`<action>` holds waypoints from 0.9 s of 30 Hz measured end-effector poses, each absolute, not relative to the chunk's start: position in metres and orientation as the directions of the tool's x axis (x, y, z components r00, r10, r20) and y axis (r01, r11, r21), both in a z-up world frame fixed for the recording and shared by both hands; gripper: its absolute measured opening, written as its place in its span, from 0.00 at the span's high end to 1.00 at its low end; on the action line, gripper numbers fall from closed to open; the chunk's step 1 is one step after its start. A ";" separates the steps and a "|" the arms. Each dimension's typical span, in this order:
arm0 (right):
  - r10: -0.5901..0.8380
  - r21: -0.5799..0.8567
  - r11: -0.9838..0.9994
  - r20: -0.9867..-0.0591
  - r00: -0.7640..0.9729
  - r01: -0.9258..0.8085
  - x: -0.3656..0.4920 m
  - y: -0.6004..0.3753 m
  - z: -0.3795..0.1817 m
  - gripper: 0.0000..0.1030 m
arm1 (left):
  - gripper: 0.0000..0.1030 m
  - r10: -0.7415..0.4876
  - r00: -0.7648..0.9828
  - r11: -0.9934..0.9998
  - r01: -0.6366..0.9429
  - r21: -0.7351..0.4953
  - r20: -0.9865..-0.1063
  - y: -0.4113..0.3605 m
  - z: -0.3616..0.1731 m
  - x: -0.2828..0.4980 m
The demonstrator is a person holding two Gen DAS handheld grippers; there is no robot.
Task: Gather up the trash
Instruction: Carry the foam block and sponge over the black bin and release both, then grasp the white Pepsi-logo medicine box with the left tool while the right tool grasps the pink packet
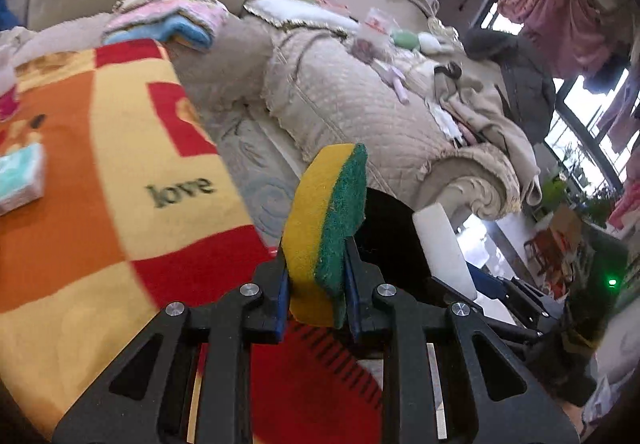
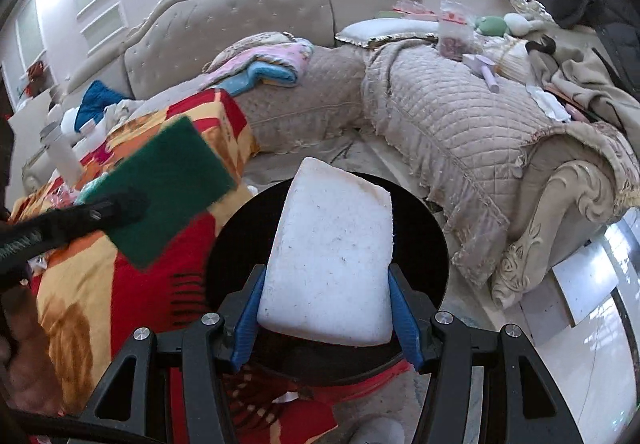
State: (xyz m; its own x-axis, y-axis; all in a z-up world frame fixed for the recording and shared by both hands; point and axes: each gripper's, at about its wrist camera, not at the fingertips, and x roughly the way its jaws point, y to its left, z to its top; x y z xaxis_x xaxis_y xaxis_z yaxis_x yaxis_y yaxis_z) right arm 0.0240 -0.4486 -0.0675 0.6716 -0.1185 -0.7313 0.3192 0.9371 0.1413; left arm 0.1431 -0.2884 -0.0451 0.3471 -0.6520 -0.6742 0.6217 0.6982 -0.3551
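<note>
My left gripper (image 1: 315,294) is shut on a yellow and green scrub sponge (image 1: 326,232), held upright at the edge of the patterned blanket. The sponge's green face also shows in the right wrist view (image 2: 160,189). My right gripper (image 2: 326,318) is shut on a white foam block (image 2: 330,264), held over the black round bin opening (image 2: 424,244). The block's edge also shows in the left wrist view (image 1: 444,248), with the bin (image 1: 390,240) behind the sponge.
An orange, red and yellow blanket (image 1: 100,171) covers a table at left, with a tissue pack (image 1: 20,177) on it. A beige quilted sofa (image 2: 440,123) with clothes and small items curves behind. White bottles (image 2: 60,147) stand far left.
</note>
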 end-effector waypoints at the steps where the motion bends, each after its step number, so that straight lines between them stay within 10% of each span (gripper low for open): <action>1: -0.119 0.142 0.936 -0.735 0.668 0.323 0.026 -0.449 -0.069 0.45 | 0.80 -0.649 0.339 0.697 0.625 -0.353 -0.681 -0.294 -0.048 0.145; 8: -0.120 0.145 0.919 -0.782 0.611 0.366 0.045 -0.458 -0.088 0.40 | 0.74 -0.625 0.291 0.698 0.624 -0.352 -0.724 -0.317 -0.068 0.154; 12: -0.125 0.147 0.916 -0.781 0.612 0.374 0.044 -0.458 -0.087 0.38 | 0.54 -0.625 0.310 0.715 0.596 -0.365 -0.717 -0.299 -0.067 0.156; 27: -0.034 0.136 0.976 -0.682 0.731 0.172 0.066 -0.357 -0.057 0.36 | 0.52 -0.451 0.566 0.886 0.377 -0.270 -0.690 -0.072 -0.062 0.126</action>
State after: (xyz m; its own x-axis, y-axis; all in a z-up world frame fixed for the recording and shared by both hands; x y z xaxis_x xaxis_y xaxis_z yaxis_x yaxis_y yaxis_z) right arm 0.0663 -0.3567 -0.0572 0.7309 -0.0340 -0.6816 0.1718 0.9758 0.1356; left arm 0.1258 -0.0716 -0.0619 0.5663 -0.4509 -0.6899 0.3766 0.8861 -0.2701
